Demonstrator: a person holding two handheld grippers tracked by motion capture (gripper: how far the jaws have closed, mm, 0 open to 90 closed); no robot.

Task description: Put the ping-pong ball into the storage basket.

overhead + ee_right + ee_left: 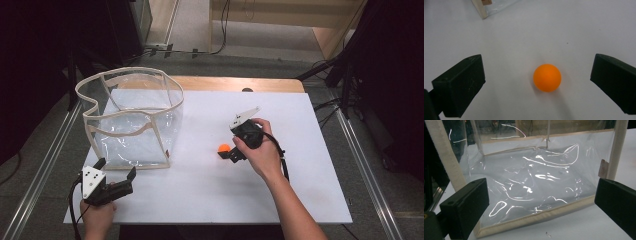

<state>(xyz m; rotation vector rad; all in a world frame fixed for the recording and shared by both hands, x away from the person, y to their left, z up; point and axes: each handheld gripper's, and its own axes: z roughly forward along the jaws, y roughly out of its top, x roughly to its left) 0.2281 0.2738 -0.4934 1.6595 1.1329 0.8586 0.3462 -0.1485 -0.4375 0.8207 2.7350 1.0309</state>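
A small orange ball [223, 148] [547, 77] lies on the white table sheet [210, 195], right of centre. My right gripper [226, 153] [539, 68] is open and held low over the ball, which sits between its black jaws, nearer the right one, touching neither. A clear plastic bag with cream trim [131, 120] [536, 182] stands open-topped at the left. My left gripper [117, 168] [541, 202] is open just in front of the bag's near bottom edge, with nothing between its jaws.
The white sheet covers a wooden table [240, 83] whose far edge shows. Metal rails [45, 165] run along both sides. Cables and dark stands [345, 75] sit on the floor beyond the table.
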